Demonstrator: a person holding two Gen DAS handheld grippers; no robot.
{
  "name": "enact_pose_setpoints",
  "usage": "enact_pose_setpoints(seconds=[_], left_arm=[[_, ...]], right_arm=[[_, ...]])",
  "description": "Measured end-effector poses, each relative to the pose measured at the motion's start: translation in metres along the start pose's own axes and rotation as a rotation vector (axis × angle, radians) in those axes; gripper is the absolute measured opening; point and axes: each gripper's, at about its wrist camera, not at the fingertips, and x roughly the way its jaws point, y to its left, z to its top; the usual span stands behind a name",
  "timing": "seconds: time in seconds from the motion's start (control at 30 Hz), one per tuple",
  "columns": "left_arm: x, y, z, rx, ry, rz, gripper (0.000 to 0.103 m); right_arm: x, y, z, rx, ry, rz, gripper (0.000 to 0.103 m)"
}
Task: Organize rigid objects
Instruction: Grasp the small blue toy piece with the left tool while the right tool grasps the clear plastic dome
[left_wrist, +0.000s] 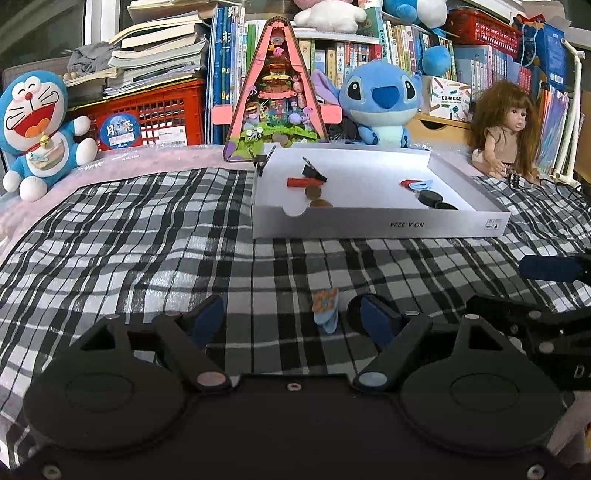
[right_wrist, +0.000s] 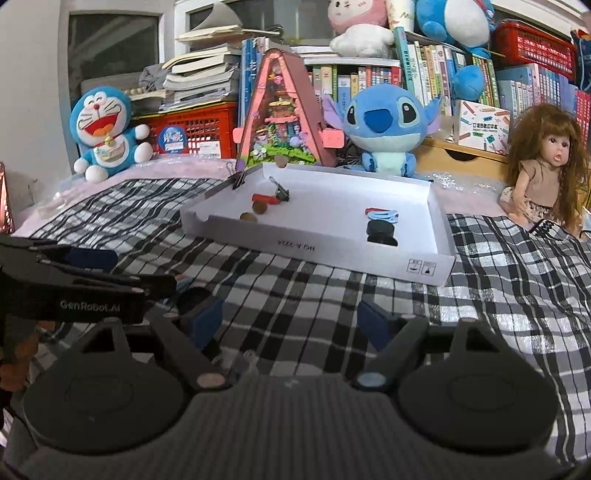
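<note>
Tongs of both hands, left tongs (left_wrist: 291, 317) and right tongs (right_wrist: 290, 319), hang wide open and empty over a checked cloth (left_wrist: 147, 240), the left aimed at a small blue hair clip (left_wrist: 325, 308) lying loose outside the white tray (left_wrist: 380, 223) where sorted clips, coins and caps already sit.

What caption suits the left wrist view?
Open left gripper hovers over small orange-and-blue hair clip on checked cloth, before shallow white cardboard tray.
</note>
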Motion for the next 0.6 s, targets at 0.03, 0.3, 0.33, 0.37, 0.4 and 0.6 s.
enact_pose_setpoints(seconds=[0.03, 0.3, 0.33, 0.37, 0.4, 0.6], left_arm=[[0.0, 0.0, -0.001, 0.001, 0.001, 0.001, 0.08], [-0.002, 0.004, -0.01, 0.0, 0.007, 0.015, 0.08], [-0.002, 0.005, -0.011, -0.004, 0.011, 0.014, 0.08], [-0.002, 0.005, -0.012, -0.007, 0.014, 0.014, 0.08], [-0.002, 0.005, -0.012, -0.008, 0.015, 0.014, 0.08], [-0.001, 0.004, -0.016, 0.001, 0.022, 0.016, 0.08]], right_arm=[[-0.001, 0.001, -0.001, -0.006, 0.0, 0.0, 0.088], [-0.007, 0.011, -0.012, -0.044, 0.004, 0.021, 0.088], [-0.007, 0.012, -0.014, -0.049, 0.007, 0.024, 0.088], [-0.007, 0.012, -0.015, -0.052, 0.01, 0.026, 0.088], [-0.007, 0.013, -0.017, -0.054, 0.013, 0.027, 0.088], [-0.004, 0.019, -0.024, -0.079, 0.029, 0.03, 0.088]])
